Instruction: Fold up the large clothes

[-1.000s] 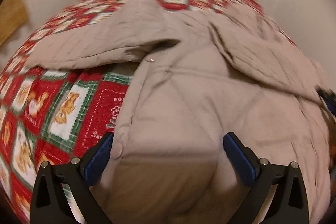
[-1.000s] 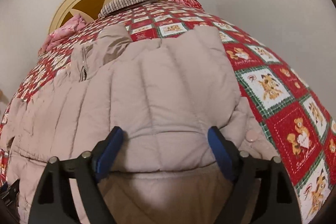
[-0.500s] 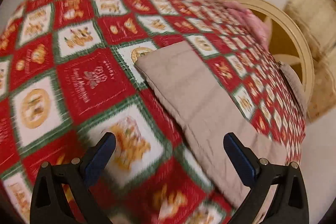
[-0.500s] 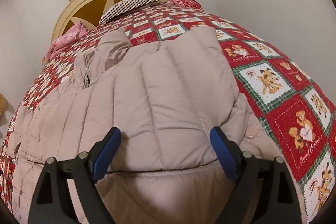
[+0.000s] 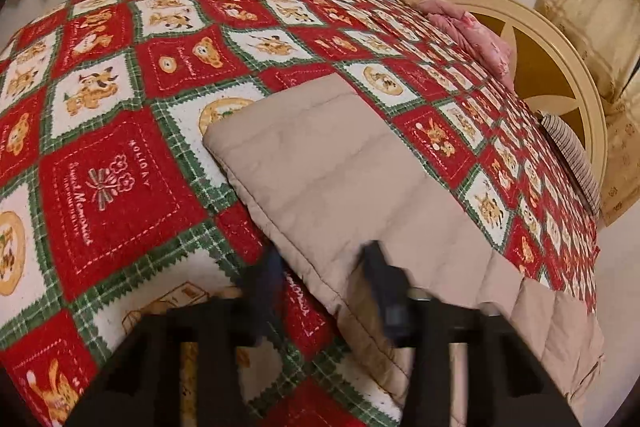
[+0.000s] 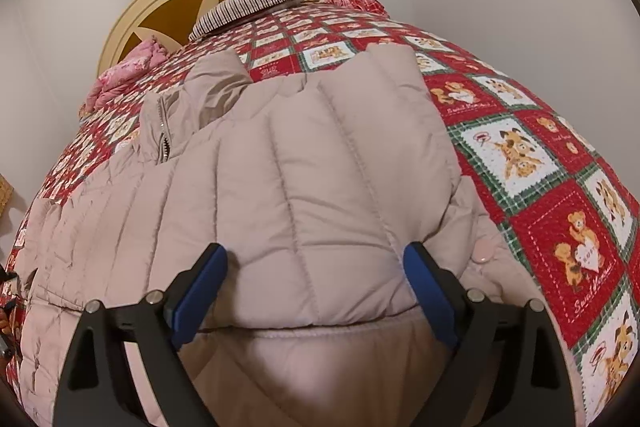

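Beige quilted puffer jacket (image 6: 304, 187) lies spread on a bed under a red-and-green teddy-bear patchwork blanket (image 5: 120, 163). Its body fills the right wrist view. One long padded sleeve (image 5: 332, 179) shows in the left wrist view, its long axis running from 5 o'clock up to the cuff at 11 o'clock.

Left gripper (image 5: 326, 273): motion-blurred, fingers narrowed across the sleeve's lower edge, straddling the hem. Whether they have pinched the cloth, cannot tell.

Right gripper (image 6: 316, 287): jaws spread wide, hanging over the folded front panel at 12 o'clock, holding nothing.

Judgement: the sleeve is nearer the left hand, so folding it in falls to that gripper, sweeping toward the jacket body at 5 o'clock.
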### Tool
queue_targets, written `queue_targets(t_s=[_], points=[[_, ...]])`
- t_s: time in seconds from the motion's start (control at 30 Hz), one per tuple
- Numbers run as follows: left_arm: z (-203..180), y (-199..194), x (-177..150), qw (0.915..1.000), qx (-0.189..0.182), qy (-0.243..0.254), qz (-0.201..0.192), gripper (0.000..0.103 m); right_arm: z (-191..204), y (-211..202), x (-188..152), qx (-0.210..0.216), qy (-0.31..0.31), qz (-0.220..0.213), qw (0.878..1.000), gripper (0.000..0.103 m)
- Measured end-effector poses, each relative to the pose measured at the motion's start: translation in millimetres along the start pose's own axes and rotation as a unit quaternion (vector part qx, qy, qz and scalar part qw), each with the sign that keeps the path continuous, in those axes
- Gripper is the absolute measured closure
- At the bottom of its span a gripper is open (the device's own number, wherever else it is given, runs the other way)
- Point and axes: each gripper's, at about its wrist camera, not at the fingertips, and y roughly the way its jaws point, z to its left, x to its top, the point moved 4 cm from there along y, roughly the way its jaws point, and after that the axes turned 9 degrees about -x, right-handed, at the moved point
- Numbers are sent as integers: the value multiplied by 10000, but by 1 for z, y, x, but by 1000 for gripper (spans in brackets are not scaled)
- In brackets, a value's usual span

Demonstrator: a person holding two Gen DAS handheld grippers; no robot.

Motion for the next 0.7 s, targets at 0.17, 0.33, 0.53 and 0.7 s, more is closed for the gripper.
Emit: queue_targets(t_s=[0.17, 0.33, 0.53, 0.7], points=[[-21, 0, 10, 9989, -170, 439, -9, 97, 1, 0, 0, 1, 5, -4, 10000, 10], [-114, -64, 10, 9818, -773, 1559, -767, 98, 1, -1, 0, 42, 38, -17, 10000, 10], [-273, -150, -78, 9055, -2131, 3496, -1115, 98, 0, -3, 0, 273, 82, -79, 9996, 10], [-354, -162, -197, 8436, -2909, 4483, -527, 98, -2, -3, 0, 357, 155, -103, 9992, 10]])
